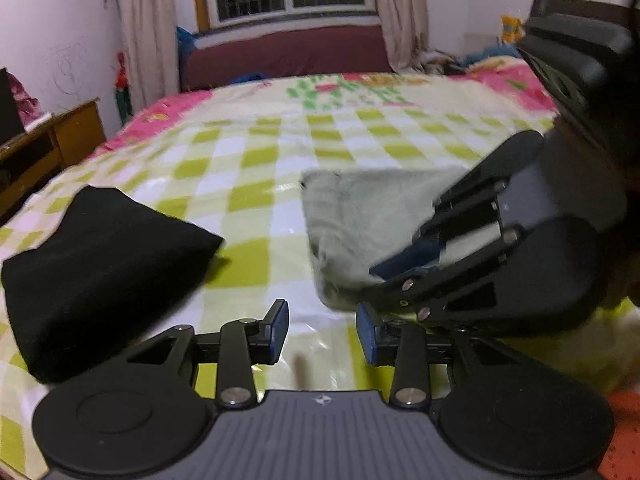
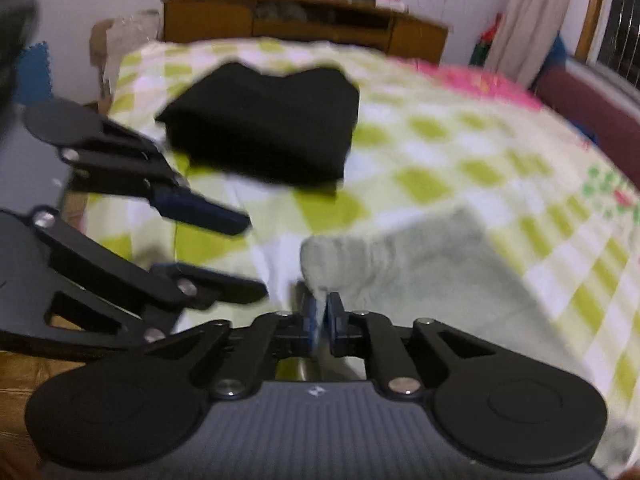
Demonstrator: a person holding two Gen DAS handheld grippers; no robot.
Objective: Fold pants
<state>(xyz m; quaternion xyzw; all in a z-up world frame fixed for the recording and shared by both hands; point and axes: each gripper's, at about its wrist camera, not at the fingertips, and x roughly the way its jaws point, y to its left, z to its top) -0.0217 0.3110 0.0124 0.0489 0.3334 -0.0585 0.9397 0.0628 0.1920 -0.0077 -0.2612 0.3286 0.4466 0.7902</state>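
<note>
Mid-fold: right gripper (image 2: 320, 314) jaws clenched on a corner of the grey pants (image 2: 432, 272) lying on the bed (image 2: 460, 152) beside a folded black garment (image 2: 264, 120), left gripper (image 1: 322, 330) jaws released and empty, so next probably carry that corner across, left pinning the fabric.

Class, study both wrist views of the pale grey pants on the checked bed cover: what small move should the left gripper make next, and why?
Probably close the open left gripper on the near edge of the pale grey pants. The right gripper already pinches a corner, while the left one holds nothing, so a second grip would let both carry the fold. The folded black garment lies apart.
</note>
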